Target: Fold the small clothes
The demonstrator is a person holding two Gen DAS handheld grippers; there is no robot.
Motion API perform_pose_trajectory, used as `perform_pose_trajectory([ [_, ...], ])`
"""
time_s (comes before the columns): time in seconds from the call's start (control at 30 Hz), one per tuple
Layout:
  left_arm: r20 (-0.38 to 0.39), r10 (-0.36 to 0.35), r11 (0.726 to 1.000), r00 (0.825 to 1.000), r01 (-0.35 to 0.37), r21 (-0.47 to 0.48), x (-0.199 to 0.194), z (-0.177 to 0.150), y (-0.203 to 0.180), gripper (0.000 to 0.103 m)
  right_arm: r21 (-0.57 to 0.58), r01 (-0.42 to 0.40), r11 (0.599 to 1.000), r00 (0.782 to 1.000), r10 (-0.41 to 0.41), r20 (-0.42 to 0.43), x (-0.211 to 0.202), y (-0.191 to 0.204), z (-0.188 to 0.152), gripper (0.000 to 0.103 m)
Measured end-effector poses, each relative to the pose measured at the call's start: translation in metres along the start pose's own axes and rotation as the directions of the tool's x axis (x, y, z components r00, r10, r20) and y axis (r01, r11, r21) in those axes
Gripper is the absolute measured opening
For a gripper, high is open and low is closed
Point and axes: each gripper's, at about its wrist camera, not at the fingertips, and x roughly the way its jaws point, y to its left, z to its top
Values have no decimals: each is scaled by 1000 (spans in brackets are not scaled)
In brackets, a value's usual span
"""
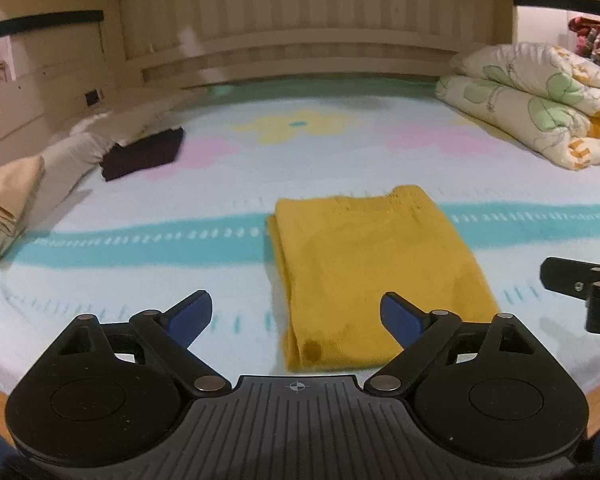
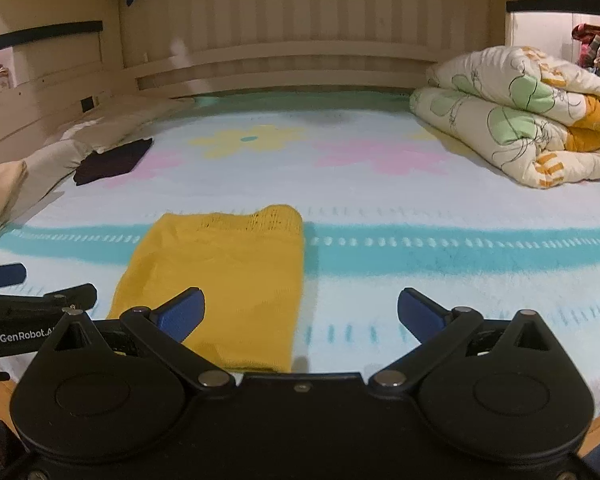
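Garment: a yellow knit garment (image 1: 376, 276) lies folded into a long rectangle on the bed (image 1: 140, 264), at centre of the left wrist view and lower left of centre in the right wrist view.
Left gripper: the left gripper (image 1: 296, 314) hangs above the near end of the garment, jaws wide, nothing between them, pads clear of the cloth.
Right gripper: the right gripper (image 2: 300, 312) hangs over bare bedspread just right of the garment's right edge, jaws wide and holding nothing.
Task stage: the piece looks folded already; whether another fold is wanted is a judgement call.
Risk, layers: pinching only the top layer at the near end would likely peel the fold open, since the left edge shows stacked layers.
Risk, bedspread: the soft cover could be caught along with the knit if the jaws close low.
Risk, uneven lift: the right gripper stands off the cloth, so a lift by the left alone would likely skew the rectangle.
Other items: a dark folded garment (image 1: 144, 158) sits at left, a floral duvet (image 1: 536, 100) at upper right.
Hard to tell: both views are blurred; a dark spot near the garment's near end is unclear; the garment's type is not readable; its near edge is hidden behind the gripper body in the right wrist view.
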Motion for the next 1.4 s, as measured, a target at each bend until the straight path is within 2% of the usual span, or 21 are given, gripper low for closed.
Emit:
perform_pose_trajectory([
  [0.2, -74, -1, 1000, 997, 0, -22, 7, -8, 2, 91, 33, -27, 999, 995, 30, -91, 12, 0, -6, 102],
  [0.47, -158, 6, 999, 987, -13, -45, 15, -14, 6, 90, 62, -20, 998, 989, 29, -148, 21, -2, -9, 102],
  [0.93, -223, 5, 998, 975, -19, -63, 25, -18, 5, 90, 56, -34, 998, 978, 45, -202, 29, 4, -12, 102],
  [1.4, -247, 3, 997, 969, -22, -76, 29, -18, 6, 89, 69, -44, 997, 972, 59, -227, 34, 5, -12, 102],
])
